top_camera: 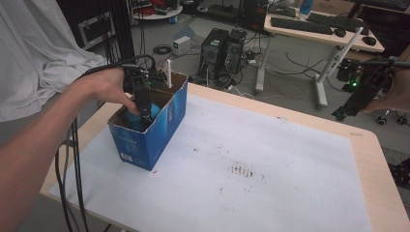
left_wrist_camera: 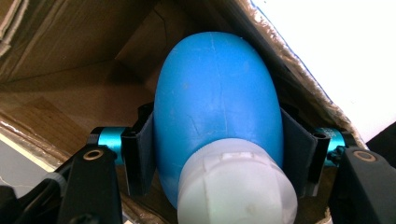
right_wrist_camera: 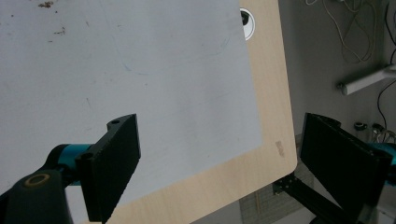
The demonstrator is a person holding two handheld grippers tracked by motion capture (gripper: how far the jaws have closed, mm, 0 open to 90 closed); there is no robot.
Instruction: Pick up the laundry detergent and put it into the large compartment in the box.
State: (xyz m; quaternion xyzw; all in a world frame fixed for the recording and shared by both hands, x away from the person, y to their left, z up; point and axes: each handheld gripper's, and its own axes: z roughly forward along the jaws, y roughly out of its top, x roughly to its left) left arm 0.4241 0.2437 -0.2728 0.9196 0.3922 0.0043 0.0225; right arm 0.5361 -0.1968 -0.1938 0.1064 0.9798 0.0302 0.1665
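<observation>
Down inside the blue cardboard box (top_camera: 164, 126) at the table's left near corner, my left gripper (left_wrist_camera: 219, 154) has its jaws pressed against both flanks of a blue egg-shaped bottle with a white cap (left_wrist_camera: 217, 107), cap end toward the camera, brown box walls close around it. Farther out, past the white sheet (top_camera: 251, 159) on the wooden table (top_camera: 382, 169), my right gripper (right_wrist_camera: 219, 158) hangs beyond the table's right far corner with jaws spread wide and nothing between them.
</observation>
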